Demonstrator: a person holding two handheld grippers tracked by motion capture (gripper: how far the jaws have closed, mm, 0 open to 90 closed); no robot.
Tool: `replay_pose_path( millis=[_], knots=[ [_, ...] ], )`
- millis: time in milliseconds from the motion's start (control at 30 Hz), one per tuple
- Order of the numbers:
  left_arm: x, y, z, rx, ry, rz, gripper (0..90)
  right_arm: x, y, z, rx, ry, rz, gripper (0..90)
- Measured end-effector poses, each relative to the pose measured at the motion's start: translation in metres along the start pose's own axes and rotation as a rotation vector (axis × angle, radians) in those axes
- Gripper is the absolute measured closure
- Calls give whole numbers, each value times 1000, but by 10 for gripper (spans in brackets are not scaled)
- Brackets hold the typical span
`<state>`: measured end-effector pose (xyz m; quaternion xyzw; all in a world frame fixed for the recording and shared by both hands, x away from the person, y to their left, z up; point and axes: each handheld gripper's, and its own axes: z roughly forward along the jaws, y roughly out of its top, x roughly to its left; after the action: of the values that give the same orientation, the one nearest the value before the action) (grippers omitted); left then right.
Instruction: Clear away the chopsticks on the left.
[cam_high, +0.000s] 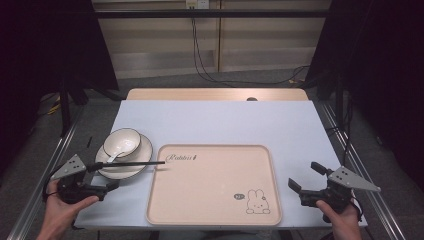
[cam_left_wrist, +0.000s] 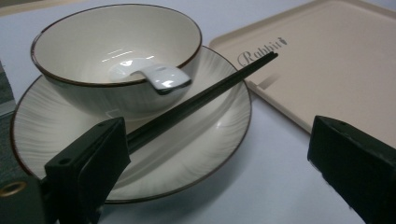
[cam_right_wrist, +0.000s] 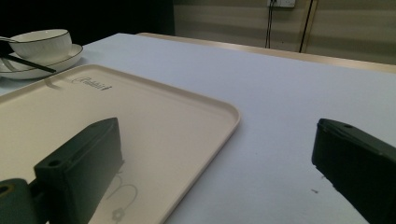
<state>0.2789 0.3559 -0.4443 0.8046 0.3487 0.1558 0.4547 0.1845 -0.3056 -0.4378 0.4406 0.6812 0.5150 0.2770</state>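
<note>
Black chopsticks (cam_left_wrist: 201, 98) lie across the rim of a white ribbed saucer (cam_left_wrist: 205, 140) near the table's left edge, tips reaching the left rim of a beige rectangular tray (cam_high: 215, 220) printed "Rabbit" beside a rabbit drawing. On the saucer stands a dark-rimmed white bowl (cam_left_wrist: 116, 37) holding a white ceramic spoon (cam_left_wrist: 159, 77). The left gripper (cam_high: 102, 181) gapes wide at the saucer; the right gripper (cam_high: 306, 176), wide too, holds nothing beside the tray's right edge.

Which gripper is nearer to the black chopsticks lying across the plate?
Left. The left gripper sits open just beside the plate, at the near end of the chopsticks. The right gripper is open across the tray, far off.
</note>
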Motion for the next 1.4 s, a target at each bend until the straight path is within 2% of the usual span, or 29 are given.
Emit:
replay_pose_path(
  millis=[100, 133, 200, 333, 367, 400, 467, 567, 600, 633, 767, 833, 867, 900, 933, 967, 1000, 1033, 1200, 1300, 1400],
  knots=[
    [9, 0, 3, 16, 20, 19, 74, 0, 0, 0, 1, 5, -3, 10],
    [13, 0, 6, 27, 21, 45, 111, 0, 0, 0, 3, 4, 0, 8],
    [18, 0, 10, 43, 35, 56, 159, 0, 0, 0, 3, 11, -2, 6],
    [25, 0, 14, 53, 30, 70, 274, 0, -1, 0, 5, 14, -3, 6],
    [26, 1, 15, 62, 36, 82, 274, 0, -1, 1, 5, 13, -1, 6],
    [28, 1, 16, 59, 27, 88, 363, 0, -1, 1, 6, 9, 0, 6],
    [32, 3, 18, 77, 30, 102, 425, 0, -1, 1, 13, 5, 0, 5],
    [33, 4, 19, 81, 22, 98, 486, 0, -2, 2, 17, 6, 3, 5],
    [33, 4, 20, 87, 21, 117, 524, 0, -2, 2, 21, 15, -5, 5],
    [33, 4, 20, 87, 21, 117, 551, 1, -2, 2, 21, 16, -6, 5],
    [34, 4, 17, 86, 30, 111, 585, 0, -2, 2, 22, 19, -3, 5],
    [34, 5, 15, 79, 47, 123, 585, 0, -2, 2, 24, 17, -2, 5],
    [33, 6, 13, 76, 54, 116, 591, 0, -2, 2, 24, 17, -1, 5],
    [34, 6, 12, 67, 39, 115, 591, 0, -2, 2, 24, 17, -1, 5],
    [31, 6, 13, 86, 26, 129, 626, 0, -2, 3, 24, 19, -4, 5],
    [31, 6, 13, 86, 26, 129, 637, 0, -2, 3, 24, 19, -4, 5],
    [30, 6, 14, 106, 25, 151, 637, 0, -2, 3, 25, 20, -3, 5],
    [30, 6, 15, 102, 17, 157, 641, 1, -2, 3, 25, 20, -2, 5],
    [32, 8, 17, 102, 5, 163, 651, 1, -2, 3, 25, 21, -4, 5],
    [30, 10, 19, 126, -2, 186, 672, 1, -2, 3, 26, 22, -6, 5],
    [29, 10, 21, 131, -17, 190, 680, 1, -2, 3, 26, 24, -4, 5]
  ],
)
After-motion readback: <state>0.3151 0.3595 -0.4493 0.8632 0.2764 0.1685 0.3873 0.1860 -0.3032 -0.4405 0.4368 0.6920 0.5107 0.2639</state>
